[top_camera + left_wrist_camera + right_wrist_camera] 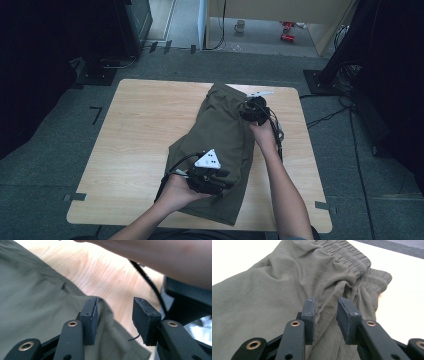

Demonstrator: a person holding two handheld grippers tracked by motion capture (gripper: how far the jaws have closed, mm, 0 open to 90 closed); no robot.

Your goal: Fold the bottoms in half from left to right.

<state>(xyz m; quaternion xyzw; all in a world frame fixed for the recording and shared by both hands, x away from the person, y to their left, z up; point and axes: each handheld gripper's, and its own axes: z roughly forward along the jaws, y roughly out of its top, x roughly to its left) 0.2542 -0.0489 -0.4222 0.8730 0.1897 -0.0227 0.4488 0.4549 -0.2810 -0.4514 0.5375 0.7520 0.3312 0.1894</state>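
Observation:
A pair of olive-green shorts (220,130) lies folded lengthwise on the wooden table (145,125), with the elastic waistband (347,252) at the far end. My left gripper (220,182) is over the near hem of the shorts (37,300), and its jaws stand apart over the cloth edge with nothing pressed between them (116,315). My right gripper (248,111) is at the shorts' far right edge, near the waistband. Its jaws (325,312) are parted a little above a crease of the fabric (287,285), and the pads are not squeezing it.
The table's bare wood spreads to the left of the shorts. On the floor beyond the table stand a mug (240,26) and some red objects (287,31). Dark equipment and cables (330,117) flank both sides. My right forearm (155,257) crosses in front of the left gripper.

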